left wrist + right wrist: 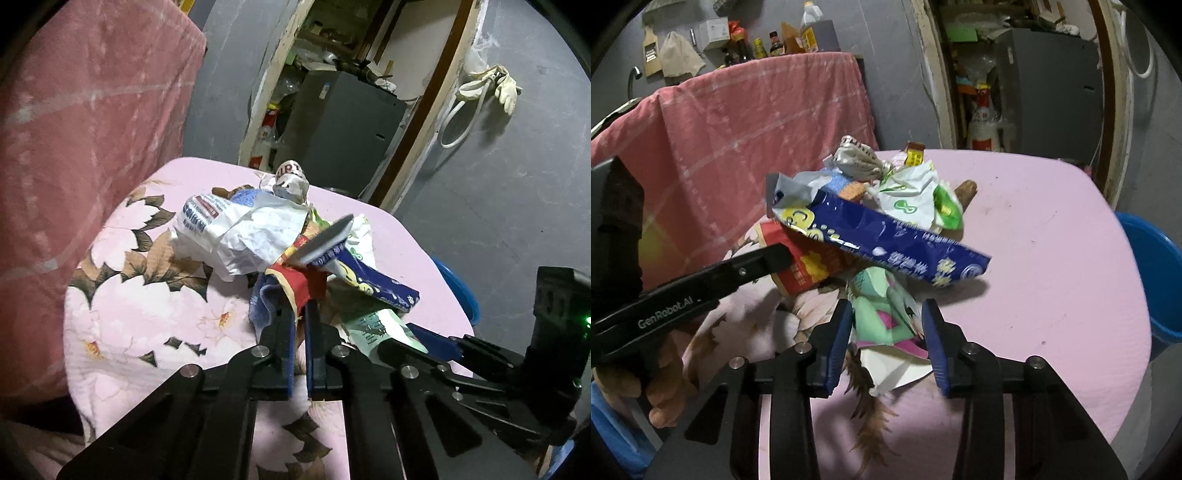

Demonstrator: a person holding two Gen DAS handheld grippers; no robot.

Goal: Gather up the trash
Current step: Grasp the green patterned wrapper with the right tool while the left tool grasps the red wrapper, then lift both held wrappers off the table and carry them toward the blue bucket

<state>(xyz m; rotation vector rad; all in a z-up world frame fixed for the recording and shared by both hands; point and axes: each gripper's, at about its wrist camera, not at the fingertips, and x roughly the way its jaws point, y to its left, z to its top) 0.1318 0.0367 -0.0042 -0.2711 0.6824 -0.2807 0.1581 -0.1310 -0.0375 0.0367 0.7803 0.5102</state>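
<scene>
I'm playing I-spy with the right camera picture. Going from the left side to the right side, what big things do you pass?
Left gripper → red packet → blue wrapper → bare pink cloth → blue bucket.

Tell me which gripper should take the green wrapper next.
Right. The right gripper is open with the green wrapper already lying between its fingers. The left gripper is shut on the red wrapper, so it looks occupied.
</scene>
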